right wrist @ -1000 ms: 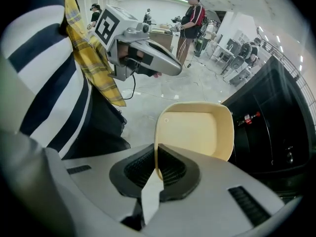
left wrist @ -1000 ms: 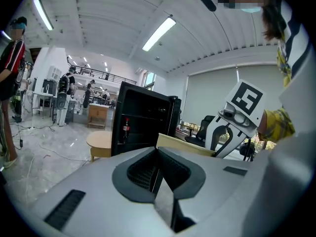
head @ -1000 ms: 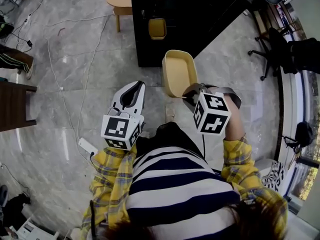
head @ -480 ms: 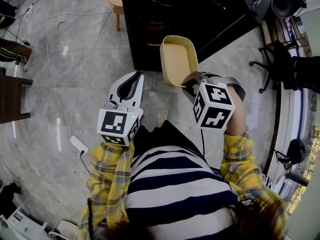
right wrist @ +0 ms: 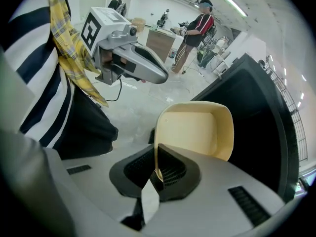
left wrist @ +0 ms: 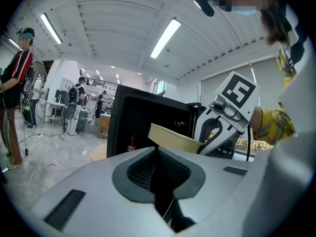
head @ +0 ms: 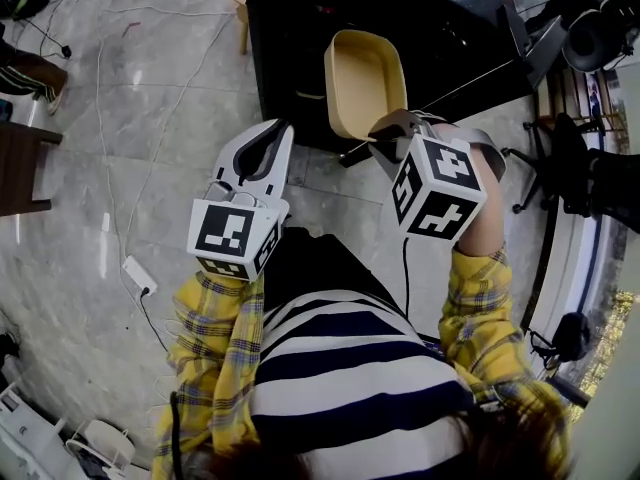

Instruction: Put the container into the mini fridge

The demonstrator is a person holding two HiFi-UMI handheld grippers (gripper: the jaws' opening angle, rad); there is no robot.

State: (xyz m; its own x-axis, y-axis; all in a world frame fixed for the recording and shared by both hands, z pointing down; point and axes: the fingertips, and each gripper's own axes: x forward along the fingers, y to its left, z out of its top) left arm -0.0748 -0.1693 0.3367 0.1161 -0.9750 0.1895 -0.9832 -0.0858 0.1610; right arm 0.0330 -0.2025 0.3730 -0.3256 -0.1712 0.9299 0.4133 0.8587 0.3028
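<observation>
One rim of the beige container (head: 362,80), pinched in the right tool (head: 388,133), should go level into the open mini fridge (head: 290,38), clear of the closed, empty left tool (head: 272,140).

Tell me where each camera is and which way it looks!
Head view: on the person's head, looking steeply down at the left gripper, right gripper, container and mini fridge; striped shirt and yellow sleeves show.
Left gripper view: on the left gripper, looking along its shut, empty jaws toward the mini fridge; the right gripper and a sleeve show.
Right gripper view: on the right gripper, looking along jaws clamped on the container's rim; the shirt shows.
Shared: all three see the container.
</observation>
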